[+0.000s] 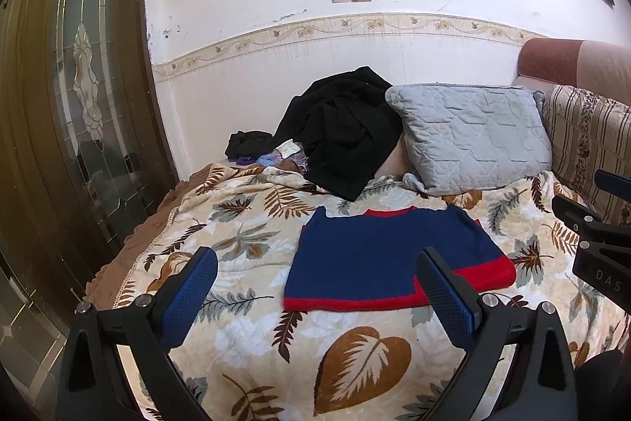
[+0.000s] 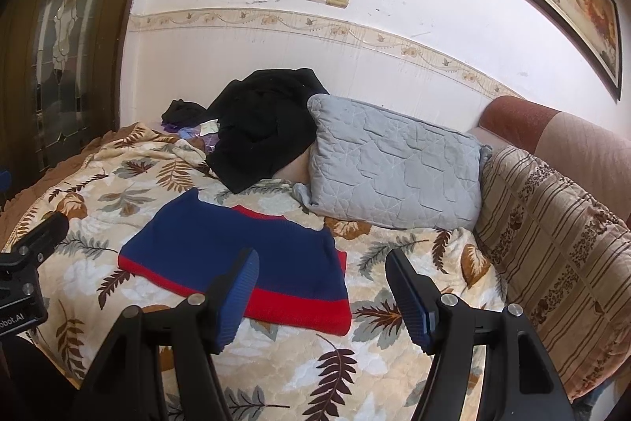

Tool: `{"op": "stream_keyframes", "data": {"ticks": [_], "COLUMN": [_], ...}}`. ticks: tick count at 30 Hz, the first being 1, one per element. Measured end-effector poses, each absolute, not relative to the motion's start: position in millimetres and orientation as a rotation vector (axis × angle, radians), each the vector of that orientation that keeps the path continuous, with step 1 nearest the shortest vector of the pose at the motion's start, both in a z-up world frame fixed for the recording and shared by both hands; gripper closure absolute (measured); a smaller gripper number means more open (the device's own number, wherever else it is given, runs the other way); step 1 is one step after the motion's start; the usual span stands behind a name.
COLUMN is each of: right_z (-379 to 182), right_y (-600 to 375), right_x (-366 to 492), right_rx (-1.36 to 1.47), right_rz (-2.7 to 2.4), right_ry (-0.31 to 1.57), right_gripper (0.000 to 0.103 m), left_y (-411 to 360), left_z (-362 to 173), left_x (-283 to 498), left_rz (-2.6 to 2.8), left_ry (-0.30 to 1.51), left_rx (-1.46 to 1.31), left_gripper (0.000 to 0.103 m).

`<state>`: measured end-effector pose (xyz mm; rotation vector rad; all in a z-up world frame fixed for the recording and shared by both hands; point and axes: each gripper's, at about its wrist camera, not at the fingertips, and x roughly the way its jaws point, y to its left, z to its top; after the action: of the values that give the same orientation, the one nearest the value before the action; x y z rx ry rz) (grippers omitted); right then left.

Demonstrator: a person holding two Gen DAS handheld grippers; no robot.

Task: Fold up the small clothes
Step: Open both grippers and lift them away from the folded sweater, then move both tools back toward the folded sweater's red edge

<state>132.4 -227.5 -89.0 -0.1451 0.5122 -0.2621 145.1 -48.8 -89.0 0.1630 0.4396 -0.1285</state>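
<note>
Both tongs of mine hang over the bed with nothing in them: the left gripper (image 1: 317, 287) has its blue-padded fingers spread wide, and the right gripper (image 2: 321, 292) is spread the same way. Neither pad touches cloth.

My landmark is the navy knitted sweater with red hem and red neckline (image 1: 388, 259), lying flat on the cream blanket printed with brown and grey leaves (image 1: 244, 338). It looks already folded into a compact rectangle, sleeves tucked out of sight, though from this low angle I can't be sure how many layers are stacked. My left tongs sit on the near side of the sweater, their right finger in line with its red hem; my right tongs sit near its right-hand hem corner (image 2: 335, 318).

I judge the fold is partly done and I am between grasps. The next move, as I see it, calls for lowering both tongs to the near hem, pinching every layer at once, and carrying that edge toward the neckline without dragging the blanket.

Beyond the sweater lie a heap of black clothing (image 1: 339, 129) and a grey quilted pillow (image 1: 469, 137); right of it stands a striped brown cushion (image 2: 552, 223).
</note>
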Motion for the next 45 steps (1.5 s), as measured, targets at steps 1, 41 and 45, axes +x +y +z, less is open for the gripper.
{"op": "stream_keyframes", "data": {"ticks": [1,41,45], "right_z": [-89.0,-235.0,-262.6], "right_y": [-227.6,-310.4,-316.7], "right_x": [132.5,249.3,270.9], "right_rx": [-0.145,0.252,0.297], "right_rz": [-0.262,-0.052,-0.022], "right_ry": [0.511,0.805,0.857], "right_gripper": [0.032,0.032,0.032], "left_y": [-49.1,-47.2,-44.6], "left_z": [-89.7,-195.5,-240.5], "left_x": [145.8,279.7,318.5], "left_rz": [-0.129,-0.021,-0.008], "left_ry": [0.440,0.649,0.778], "left_rx": [0.163,0.166,0.128], "left_gripper": [0.003,0.003,0.003]}}
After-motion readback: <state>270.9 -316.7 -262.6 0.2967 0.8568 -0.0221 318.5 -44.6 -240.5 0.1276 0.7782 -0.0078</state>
